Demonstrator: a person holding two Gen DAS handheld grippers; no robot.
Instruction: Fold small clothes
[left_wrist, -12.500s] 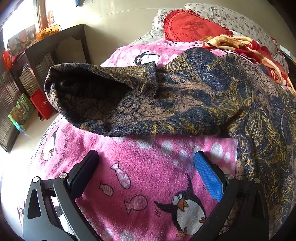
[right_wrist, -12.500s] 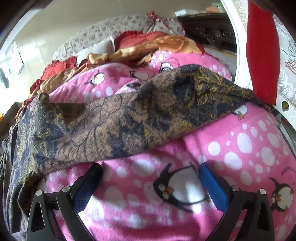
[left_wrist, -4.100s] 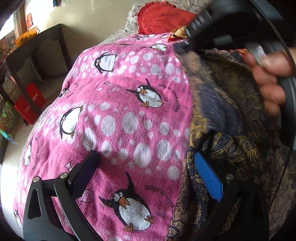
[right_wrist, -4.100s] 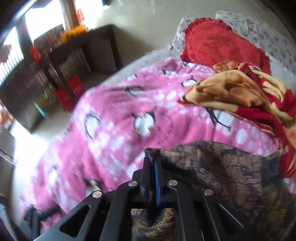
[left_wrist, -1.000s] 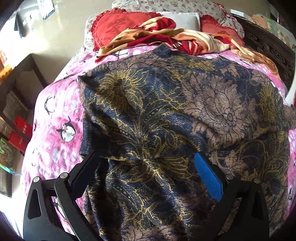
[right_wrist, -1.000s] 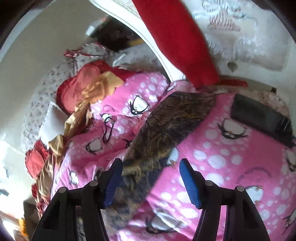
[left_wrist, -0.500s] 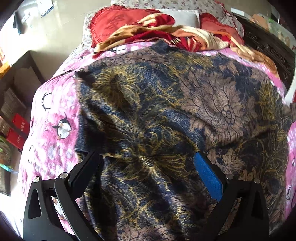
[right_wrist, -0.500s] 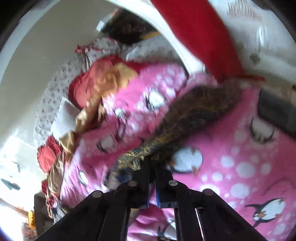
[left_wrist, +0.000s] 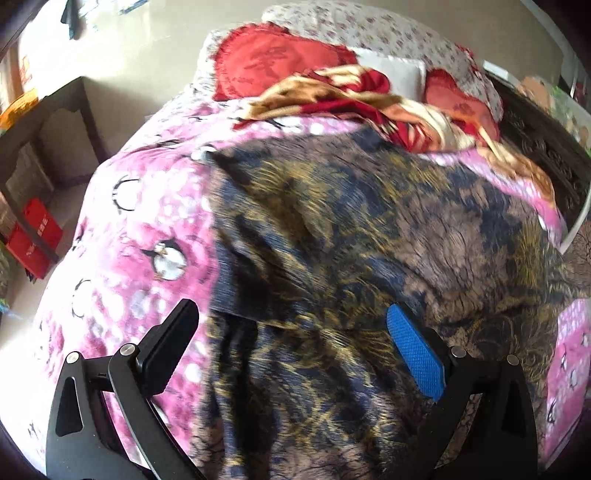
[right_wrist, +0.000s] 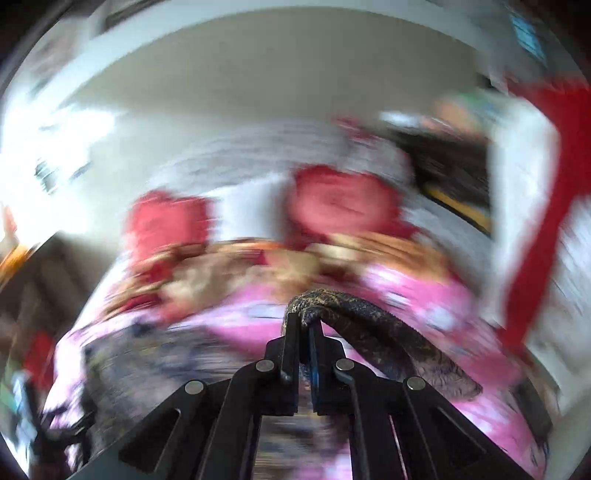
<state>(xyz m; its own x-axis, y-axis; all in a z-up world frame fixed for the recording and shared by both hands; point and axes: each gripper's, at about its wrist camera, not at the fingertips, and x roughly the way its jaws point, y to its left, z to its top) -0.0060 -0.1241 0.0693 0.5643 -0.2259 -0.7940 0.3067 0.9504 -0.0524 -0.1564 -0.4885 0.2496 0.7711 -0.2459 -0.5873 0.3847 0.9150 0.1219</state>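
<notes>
While my left gripper (left_wrist: 291, 339) is hovering with its fingers spread wide apart, nothing is sitting between them; it is holding nothing. Its black finger (left_wrist: 168, 347) is over the pink penguin blanket (left_wrist: 147, 236), and its blue-padded finger (left_wrist: 415, 356) is over the dark patterned garment (left_wrist: 369, 240).

The garment, navy and brown with gold floral print, is lying spread on the bed, covering most of the blanket's middle and right part in the left wrist view. Its long axis is running from the near edge, under my left gripper, away toward the pillows. A straight edge is running along its left side, with a darker fold lying just ahead of the black finger. The far end is reaching up close to the crumpled red and yellow blanket (left_wrist: 354, 99), which is lying in front of the red cushion (left_wrist: 273, 59).

My right gripper (right_wrist: 303, 328) is pressed together, pinching a rolled edge of the garment (right_wrist: 369, 328) at its fingertips. From the pinch, the cloth is arching up and trailing down to the right, over pink blanket (right_wrist: 424, 295). The right wrist view is heavily motion-blurred; beyond the pinch I cannot tell detail, only red cushions (right_wrist: 340, 199) and a pale wall.

A dark shelf unit (left_wrist: 33, 147) is standing left of the bed.
</notes>
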